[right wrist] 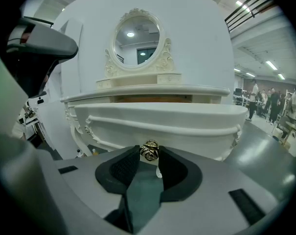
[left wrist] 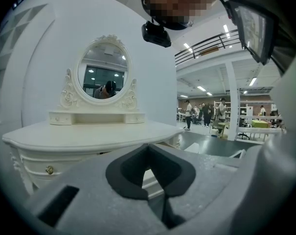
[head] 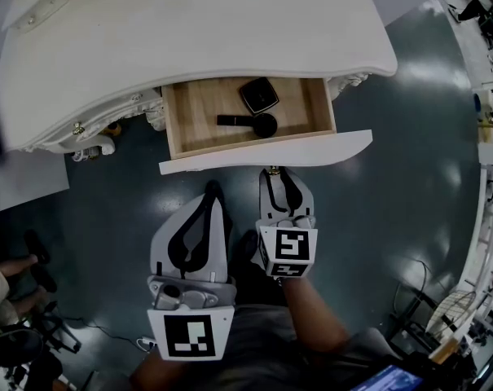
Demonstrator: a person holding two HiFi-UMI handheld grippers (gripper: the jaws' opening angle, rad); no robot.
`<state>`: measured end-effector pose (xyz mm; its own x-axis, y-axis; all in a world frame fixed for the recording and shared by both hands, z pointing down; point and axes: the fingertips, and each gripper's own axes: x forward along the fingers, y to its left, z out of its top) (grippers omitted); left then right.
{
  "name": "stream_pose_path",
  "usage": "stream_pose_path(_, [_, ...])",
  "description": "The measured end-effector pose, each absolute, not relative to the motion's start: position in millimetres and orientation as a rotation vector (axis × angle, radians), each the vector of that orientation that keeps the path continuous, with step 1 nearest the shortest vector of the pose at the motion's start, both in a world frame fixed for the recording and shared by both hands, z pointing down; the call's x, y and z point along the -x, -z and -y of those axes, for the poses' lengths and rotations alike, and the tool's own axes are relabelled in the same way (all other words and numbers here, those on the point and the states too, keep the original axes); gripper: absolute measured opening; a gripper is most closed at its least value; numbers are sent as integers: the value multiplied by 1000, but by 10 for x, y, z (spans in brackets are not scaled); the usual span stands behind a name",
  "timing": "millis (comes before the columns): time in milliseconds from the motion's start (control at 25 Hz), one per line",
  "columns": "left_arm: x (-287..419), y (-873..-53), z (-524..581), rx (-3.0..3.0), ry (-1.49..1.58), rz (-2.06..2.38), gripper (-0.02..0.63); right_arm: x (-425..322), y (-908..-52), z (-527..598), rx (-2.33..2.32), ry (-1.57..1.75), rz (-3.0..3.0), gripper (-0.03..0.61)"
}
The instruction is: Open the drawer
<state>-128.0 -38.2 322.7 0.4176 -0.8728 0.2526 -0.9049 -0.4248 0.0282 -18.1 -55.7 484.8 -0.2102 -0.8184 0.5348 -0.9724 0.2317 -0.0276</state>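
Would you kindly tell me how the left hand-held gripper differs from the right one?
The right hand-held gripper clamps the drawer knob; the left hand-held gripper holds nothing. The right one's jaws stand apart round the knob; the left one's tips meet. The right one reaches the drawer front; the left one hangs further back. Both point toward the dresser.

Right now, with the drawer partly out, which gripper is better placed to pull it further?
Right. The right gripper has its jaws closed on the gold knob of the drawer front, lined up for a straight pull. The left gripper hangs short of it, jaws together and empty.
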Motion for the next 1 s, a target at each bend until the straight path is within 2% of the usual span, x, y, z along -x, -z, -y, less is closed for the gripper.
stream_pose_path(1000, [1136,-3150,-38,-2519,-295,1617,15,110,-4845,116,-1627,-511,2122,123])
